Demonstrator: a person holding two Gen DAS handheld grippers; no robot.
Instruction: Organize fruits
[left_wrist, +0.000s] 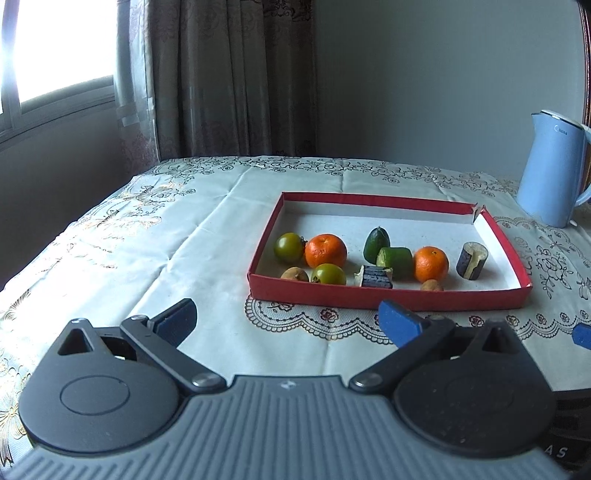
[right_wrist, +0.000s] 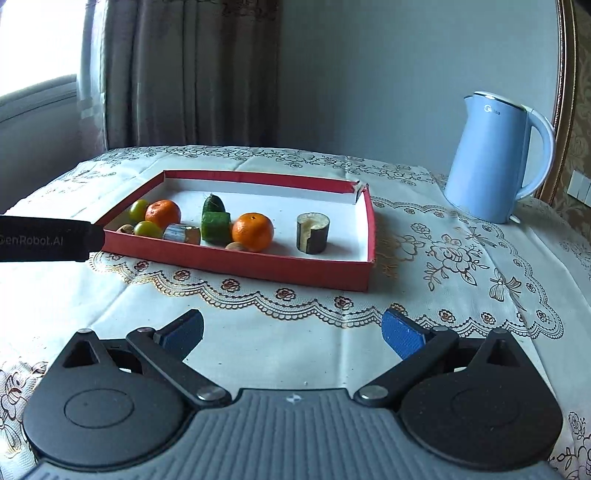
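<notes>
A shallow red tray (left_wrist: 384, 297) (right_wrist: 236, 263) with a white floor lies on the tablecloth and holds the produce. On its left are a green tomato (left_wrist: 288, 246), an orange (left_wrist: 325, 250) (right_wrist: 163, 213), a second green tomato (left_wrist: 328, 274) (right_wrist: 147, 229) and a small brown fruit (left_wrist: 294, 274). In the middle lie green cucumber pieces (left_wrist: 393, 259) (right_wrist: 215, 222) and a dark eggplant piece (left_wrist: 376, 277). Further right sit another orange (left_wrist: 431, 264) (right_wrist: 253, 232) and an upright eggplant piece (left_wrist: 472, 260) (right_wrist: 312, 232). My left gripper (left_wrist: 288, 325) and right gripper (right_wrist: 291, 334) are both open, empty, short of the tray's near wall.
A light blue kettle (right_wrist: 495, 158) (left_wrist: 552, 166) stands at the back right of the table. The embroidered tablecloth (left_wrist: 147, 236) covers the table, with bare cloth left of the tray. Curtains and a window are behind. The left gripper's black body (right_wrist: 48, 239) reaches in from the left.
</notes>
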